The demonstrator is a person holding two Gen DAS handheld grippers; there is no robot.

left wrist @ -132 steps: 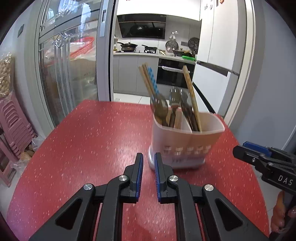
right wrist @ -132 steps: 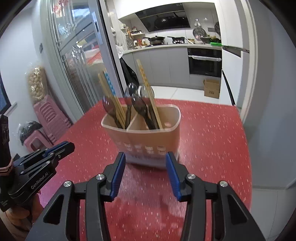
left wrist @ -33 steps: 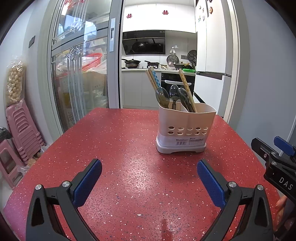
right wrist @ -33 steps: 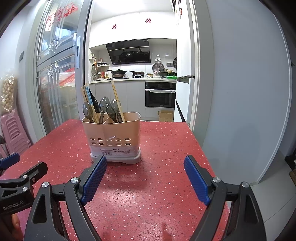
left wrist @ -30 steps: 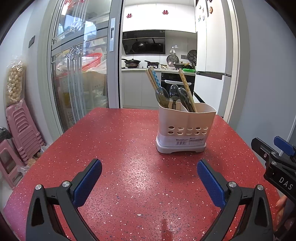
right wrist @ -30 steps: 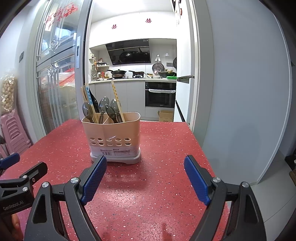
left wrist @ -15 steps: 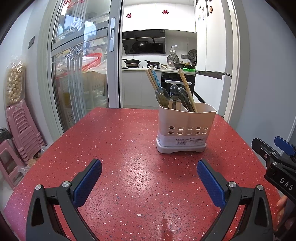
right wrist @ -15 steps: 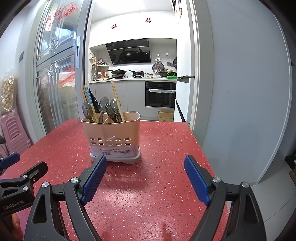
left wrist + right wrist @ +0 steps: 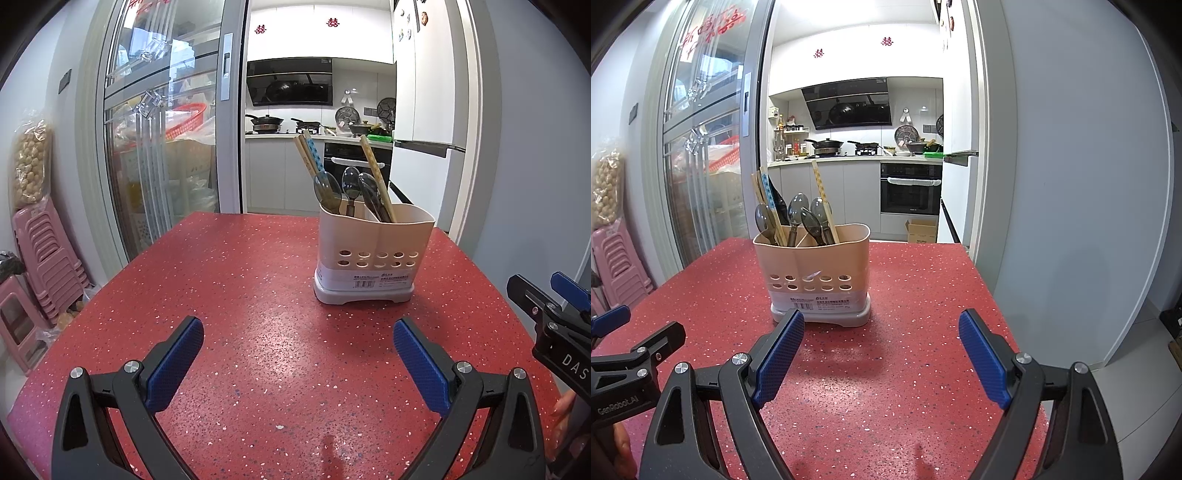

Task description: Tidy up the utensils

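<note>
Holder (image 9: pixel 373 254) stands upright on the red table (image 9: pixel 236 295), spoons (image 9: pixel 351 186) and chopsticks (image 9: pixel 376 177) standing in its compartments. No utensil lies loose on the table. Left gripper (image 9: pixel 297 349): jaws wide apart, empty; holder ahead and to its right. Right gripper (image 9: pixel 881 349): jaws wide apart, empty; holder ahead, slightly left, and judged nearer. Task appears complete.

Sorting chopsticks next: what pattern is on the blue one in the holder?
White dots on the light-blue chopstick, clearest in the left wrist view.
</note>
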